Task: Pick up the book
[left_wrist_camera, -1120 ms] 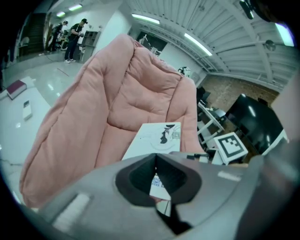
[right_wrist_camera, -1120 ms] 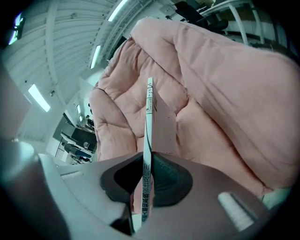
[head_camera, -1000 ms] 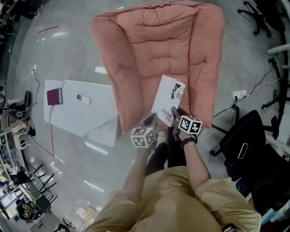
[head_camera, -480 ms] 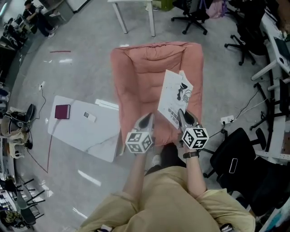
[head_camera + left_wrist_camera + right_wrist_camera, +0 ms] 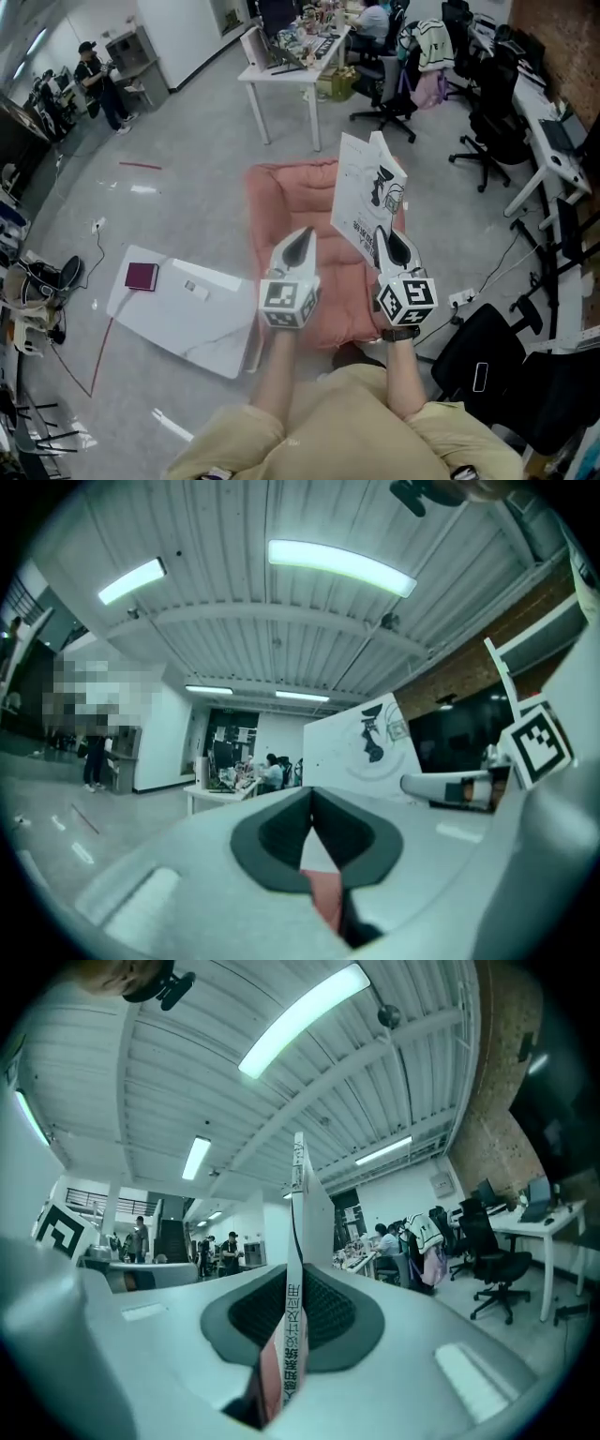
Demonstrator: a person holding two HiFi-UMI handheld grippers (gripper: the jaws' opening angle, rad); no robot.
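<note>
The white book (image 5: 367,202) with a black drawing on its cover stands upright in the air, above the pink armchair (image 5: 291,202). My right gripper (image 5: 394,246) is shut on its lower edge. In the right gripper view the book's spine (image 5: 294,1241) runs up between the dark pads (image 5: 328,1312). My left gripper (image 5: 300,242) is beside it on the left, level with it, with nothing in it and its tips together. In the left gripper view the book's cover (image 5: 366,752) and the right gripper (image 5: 450,787) show off to the right.
A low white table (image 5: 187,319) on the floor at left carries a maroon book (image 5: 142,277) and a small remote (image 5: 195,290). A black office chair (image 5: 478,356) stands close on the right. A white desk (image 5: 291,66) and more chairs are further back.
Both grippers have risen together. The book has come up off the pink armchair's seat and now stands upright. The head view has tilted up and shows more of the room.
</note>
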